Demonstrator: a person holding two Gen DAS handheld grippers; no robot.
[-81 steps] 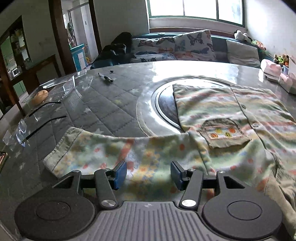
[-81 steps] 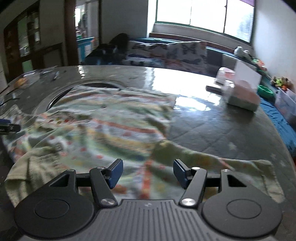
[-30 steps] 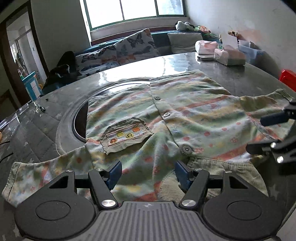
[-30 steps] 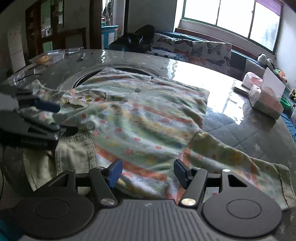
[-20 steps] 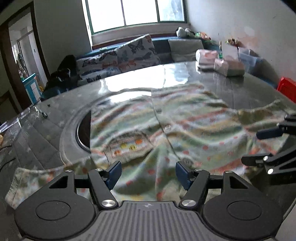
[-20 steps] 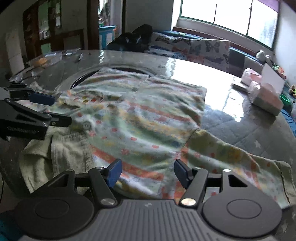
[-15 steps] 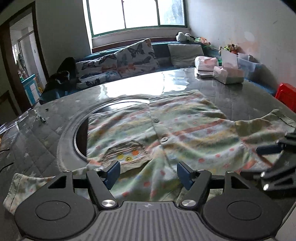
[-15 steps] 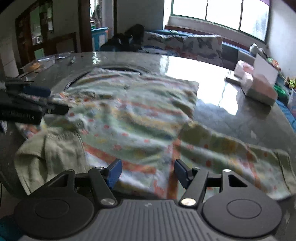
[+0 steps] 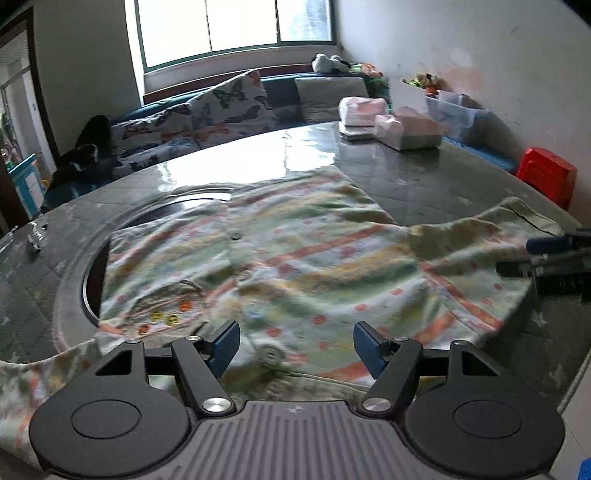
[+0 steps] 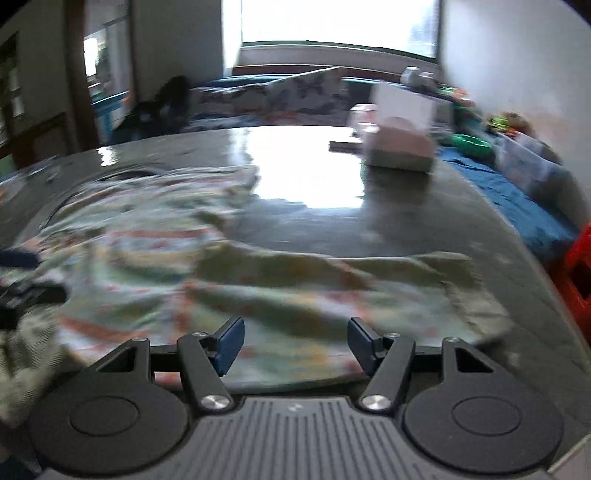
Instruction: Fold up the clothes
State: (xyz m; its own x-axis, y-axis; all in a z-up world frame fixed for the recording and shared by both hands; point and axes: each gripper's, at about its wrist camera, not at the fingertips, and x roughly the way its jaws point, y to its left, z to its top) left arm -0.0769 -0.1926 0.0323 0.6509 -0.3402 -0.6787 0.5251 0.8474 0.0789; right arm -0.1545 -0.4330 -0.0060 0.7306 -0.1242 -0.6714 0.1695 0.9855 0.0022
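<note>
A: Where's the pastel striped, dotted button-up shirt (image 9: pixel 295 258)?

B: Spread flat on the dark glossy round table (image 9: pixel 424 177) — right under both tools. Left tool (image 9: pixel 295 341) and right tool (image 10: pixel 295 341) are spread, gripping nothing.

A: Right view?

B: Smeared — the print's unreadable, and the collar's cut off.

Your shirt (image 9: pixel 295 258) lay spread on the round table (image 9: pixel 424 184), its far left part over the table's inset ring (image 9: pixel 92 258). Behind it, toward the right, a tissue box (image 9: pixel 410 131) sat on the table, with the sofa (image 9: pixel 207 110) beyond, under the window (image 9: pixel 236 29). Your left gripper (image 9: pixel 295 345) hung over the shirt's near edge, your right gripper (image 10: pixel 295 345) over its sleeve (image 10: pixel 369 291).
</note>
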